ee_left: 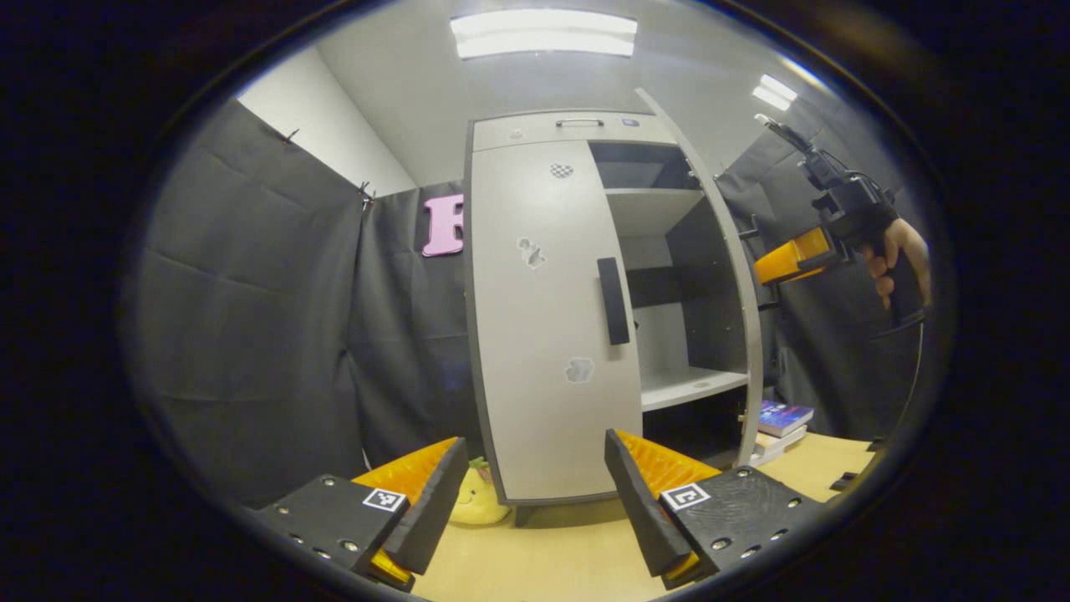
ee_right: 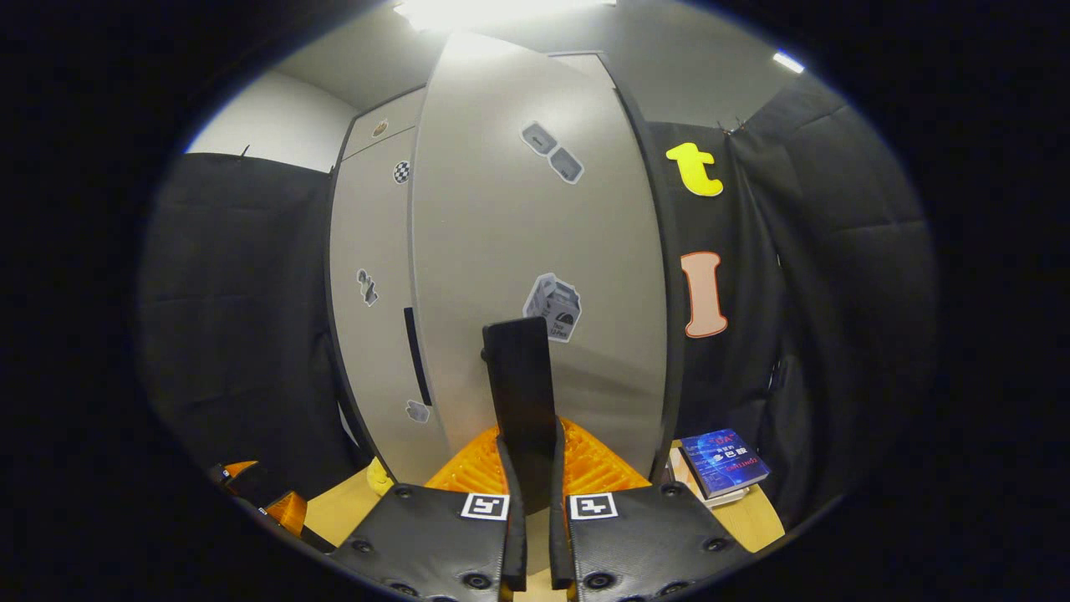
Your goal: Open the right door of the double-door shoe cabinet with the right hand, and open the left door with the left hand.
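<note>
Right door [ee_right: 535, 217] stands swung open because the right gripper [ee_right: 535, 518] pinches its handle [ee_right: 520, 393]; left gripper [ee_left: 535, 510] waits spread near the closed left door [ee_left: 543, 334].

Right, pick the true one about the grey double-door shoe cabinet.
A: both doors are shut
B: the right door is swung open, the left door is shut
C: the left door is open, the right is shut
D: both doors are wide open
B: in the left gripper view the right door stands swung out, baring white shelves, while the left door lies flat and closed.
</note>
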Available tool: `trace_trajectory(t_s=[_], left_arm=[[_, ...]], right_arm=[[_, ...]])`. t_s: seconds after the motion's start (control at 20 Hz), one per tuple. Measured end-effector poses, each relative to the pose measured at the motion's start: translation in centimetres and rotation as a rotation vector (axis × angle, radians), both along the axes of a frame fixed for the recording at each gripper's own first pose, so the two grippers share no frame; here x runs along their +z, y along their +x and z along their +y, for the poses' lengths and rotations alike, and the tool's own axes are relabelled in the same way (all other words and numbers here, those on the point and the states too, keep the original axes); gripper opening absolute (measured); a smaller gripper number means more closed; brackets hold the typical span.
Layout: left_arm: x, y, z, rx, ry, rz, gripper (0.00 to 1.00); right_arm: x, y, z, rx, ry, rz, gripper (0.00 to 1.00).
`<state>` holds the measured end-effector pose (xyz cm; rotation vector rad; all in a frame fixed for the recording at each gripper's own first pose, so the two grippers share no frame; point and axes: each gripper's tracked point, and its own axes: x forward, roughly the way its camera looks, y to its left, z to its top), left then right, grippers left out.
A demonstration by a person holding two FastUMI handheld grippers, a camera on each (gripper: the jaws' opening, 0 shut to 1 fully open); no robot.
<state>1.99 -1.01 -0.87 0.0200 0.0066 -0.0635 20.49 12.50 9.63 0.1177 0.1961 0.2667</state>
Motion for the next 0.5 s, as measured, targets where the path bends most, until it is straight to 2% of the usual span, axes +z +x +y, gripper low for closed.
trace_trajectory(t_s=[0.05, 0.1, 0.2, 0.3, 0.5], left_arm=[[0.1, 0.4, -0.7, -0.013, -0.003, -0.001, 0.94], [0.0, 0.6, -1.3, -0.025, -0.004, -0.002, 0.94], [0.2, 0.6, -2.6, -0.047, 0.001, -0.002, 0.94], [0.2, 0.8, -3.5, -0.067, 0.003, -0.002, 0.94], [0.1, 1.2, -4.8, -0.088, 0.000, 0.002, 0.94]], right_arm=[[0.0, 0.0, -0.2, -0.005, 0.001, 0.000, 0.12], [0.0, 0.1, -0.4, -0.010, -0.001, -0.002, 0.08], [0.1, -0.1, -1.0, -0.025, -0.003, -0.004, 0.12], [0.1, -0.2, -1.6, -0.038, -0.006, -0.007, 0.08], [0.0, -0.2, -2.3, -0.044, -0.035, -0.023, 0.12]])
